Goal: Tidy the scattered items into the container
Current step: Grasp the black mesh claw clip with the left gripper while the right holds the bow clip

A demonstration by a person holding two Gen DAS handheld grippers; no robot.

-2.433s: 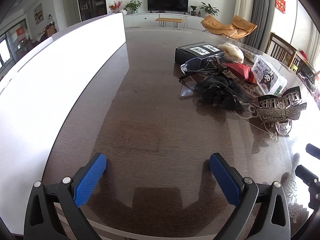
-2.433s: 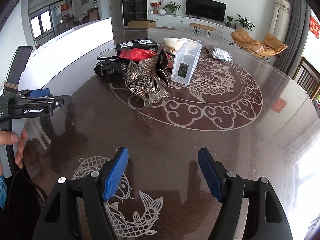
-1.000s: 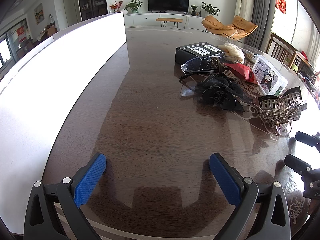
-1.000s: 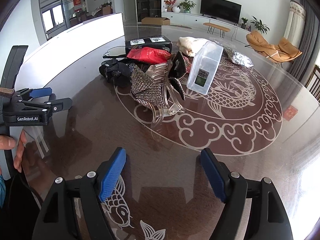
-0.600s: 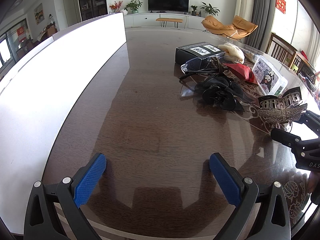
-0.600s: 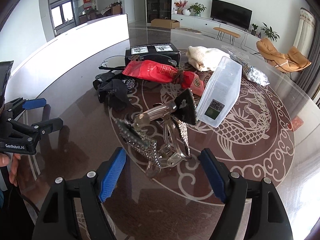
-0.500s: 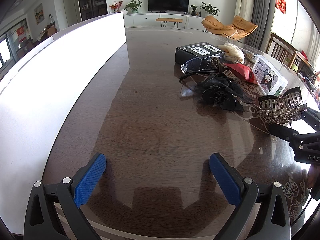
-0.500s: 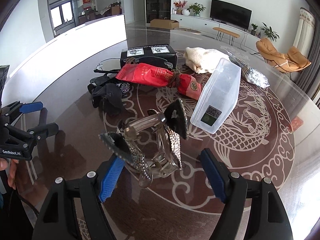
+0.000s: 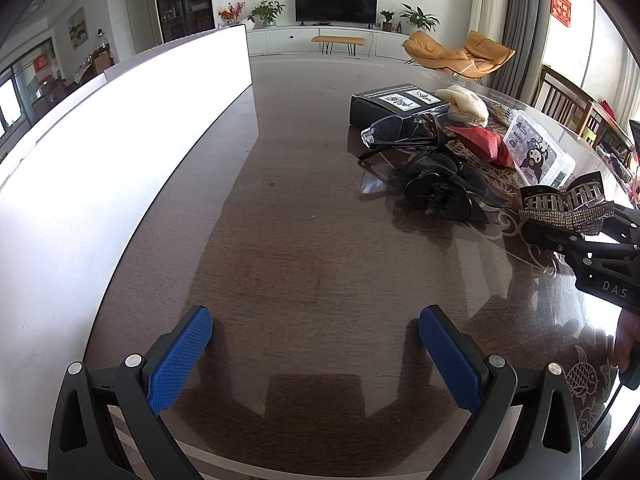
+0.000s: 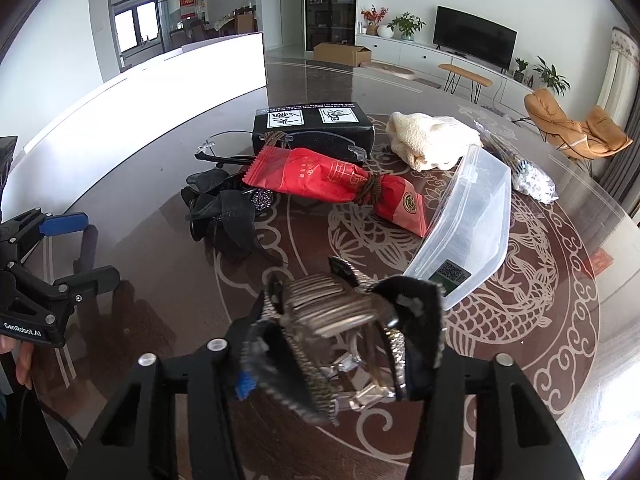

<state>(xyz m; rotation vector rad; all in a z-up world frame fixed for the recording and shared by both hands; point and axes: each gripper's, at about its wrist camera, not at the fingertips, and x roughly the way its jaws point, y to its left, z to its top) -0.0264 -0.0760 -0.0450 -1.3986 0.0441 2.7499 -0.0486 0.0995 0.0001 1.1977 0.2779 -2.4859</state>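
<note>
While nothing yet lies in the container, the first pick is under way.

Since the right tongs [image 10: 340, 344] have just been closing and now pinch the rhinestone hair clip [image 10: 344, 320] low over the worktop [image 9: 288, 240], that piece looks like the first to go. The clear plastic container [image 10: 472, 220] lies tipped on its side just beyond the clip, empty as far as I can see. Glasses [image 10: 280, 140], red packet [image 10: 320, 180], black hair clip [image 10: 224, 212], black box [image 10: 312, 124] and cream cloth [image 10: 428, 140] remain scattered. The left tongs [image 9: 316, 356] hang released over bare worktop, grasping nothing.
</note>
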